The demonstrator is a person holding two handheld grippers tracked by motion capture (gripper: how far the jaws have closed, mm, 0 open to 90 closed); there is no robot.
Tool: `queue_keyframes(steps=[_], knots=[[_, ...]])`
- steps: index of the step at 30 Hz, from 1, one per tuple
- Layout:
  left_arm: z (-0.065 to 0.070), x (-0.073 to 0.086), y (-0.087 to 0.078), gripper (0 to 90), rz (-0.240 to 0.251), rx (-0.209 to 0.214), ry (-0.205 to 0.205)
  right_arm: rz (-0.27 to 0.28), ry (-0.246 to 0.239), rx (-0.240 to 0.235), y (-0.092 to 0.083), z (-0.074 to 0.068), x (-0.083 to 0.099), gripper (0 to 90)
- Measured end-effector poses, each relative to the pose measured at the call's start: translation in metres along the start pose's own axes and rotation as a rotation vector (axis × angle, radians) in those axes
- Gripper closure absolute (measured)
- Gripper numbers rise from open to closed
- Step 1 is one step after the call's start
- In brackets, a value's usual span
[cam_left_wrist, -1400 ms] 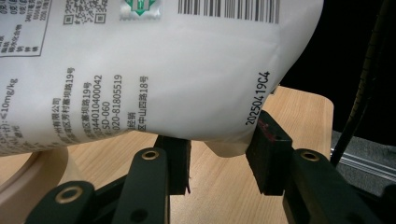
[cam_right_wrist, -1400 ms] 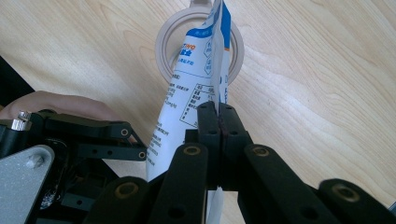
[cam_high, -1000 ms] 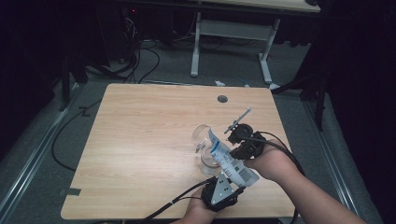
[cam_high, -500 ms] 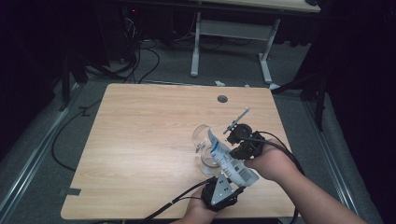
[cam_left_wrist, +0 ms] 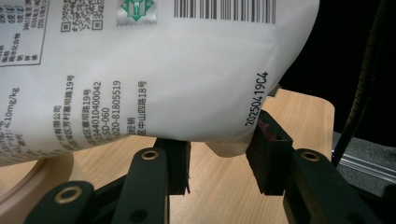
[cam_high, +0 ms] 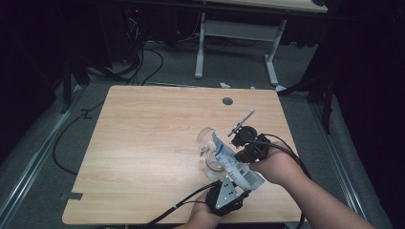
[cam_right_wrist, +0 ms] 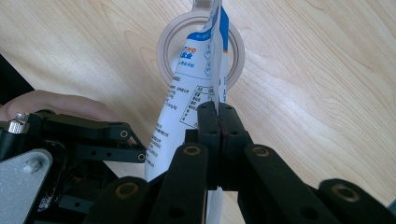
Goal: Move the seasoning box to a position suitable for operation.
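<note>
Left gripper (cam_high: 228,191): my fingers (cam_left_wrist: 268,151) pinching pouch bottom, near table edge.
Right gripper (cam_high: 241,155): my fingers (cam_right_wrist: 219,135) pressed together on pouch edge.
Pouch (cam_high: 234,164): tilted, top over glass jar (cam_high: 208,143).
Table (cam_high: 143,143): wood.

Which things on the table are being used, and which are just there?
Being used:
- white pouch, tipped over the jar
- clear jar
- left gripper, holding the pouch's bottom
- right gripper, pinching the pouch's edge

Just there:
- round hole in the table
- cables on the floor
</note>
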State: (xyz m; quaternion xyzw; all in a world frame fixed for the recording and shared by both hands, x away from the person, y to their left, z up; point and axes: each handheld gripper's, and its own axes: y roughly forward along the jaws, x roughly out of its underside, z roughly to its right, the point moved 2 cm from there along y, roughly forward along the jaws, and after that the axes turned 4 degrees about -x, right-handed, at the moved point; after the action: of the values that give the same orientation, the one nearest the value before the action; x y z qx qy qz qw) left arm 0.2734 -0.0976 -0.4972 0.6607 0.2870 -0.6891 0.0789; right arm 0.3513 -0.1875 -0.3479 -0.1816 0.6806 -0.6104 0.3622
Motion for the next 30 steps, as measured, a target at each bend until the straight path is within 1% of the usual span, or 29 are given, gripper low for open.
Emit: queue_keyframes(steps=[26, 30], knots=[[-0.0002, -0.0014, 0.0001, 62.6, 0.0, 0.004, -0.006, -0.006, 0.004, 0.003, -0.0001, 0.0, -0.0017, 90.0], [-0.0003, -0.0019, 0.0002, 62.5, 0.0, 0.007, -0.008, -0.008, -0.004, 0.003, 0.0007, 0.0007, -0.0024, 90.0]])
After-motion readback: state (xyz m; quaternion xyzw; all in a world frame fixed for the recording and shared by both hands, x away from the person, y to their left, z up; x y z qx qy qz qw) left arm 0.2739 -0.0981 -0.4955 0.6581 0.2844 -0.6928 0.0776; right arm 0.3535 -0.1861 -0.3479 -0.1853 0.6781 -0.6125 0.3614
